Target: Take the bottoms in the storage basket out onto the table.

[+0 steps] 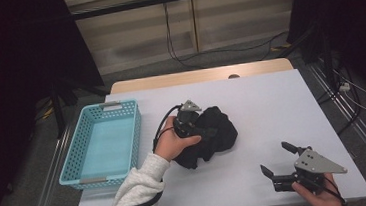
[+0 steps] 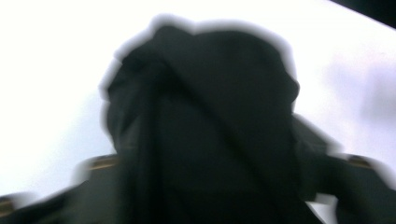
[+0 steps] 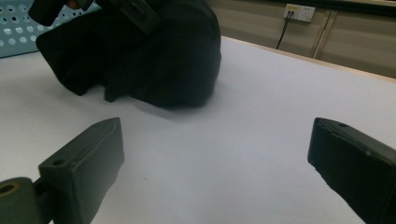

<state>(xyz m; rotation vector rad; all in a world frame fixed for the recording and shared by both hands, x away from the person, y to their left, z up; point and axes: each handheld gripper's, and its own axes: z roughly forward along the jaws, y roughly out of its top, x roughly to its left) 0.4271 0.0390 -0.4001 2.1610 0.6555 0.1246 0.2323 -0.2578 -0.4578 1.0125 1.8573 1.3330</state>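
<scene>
Dim room with dark corners; the white table [image 1: 271, 105] is the brightest area, evenly lit from above with faint shadows. The left gripper view is heavily blurred, the black cloth [image 2: 201, 130] a smeared silhouette against glaring white. The right gripper view is sharper, its near jaws soft.

A white-topped table [image 1: 271, 105] with a pale wooden edge stood on grey floor [image 1: 227, 54]. Behind it ran a beige panelled wall [image 1: 134, 32] with a socket [image 3: 299, 12] and hanging black cables [image 1: 170, 34]. Dark curtains [image 1: 12, 72] closed off both sides.
</scene>
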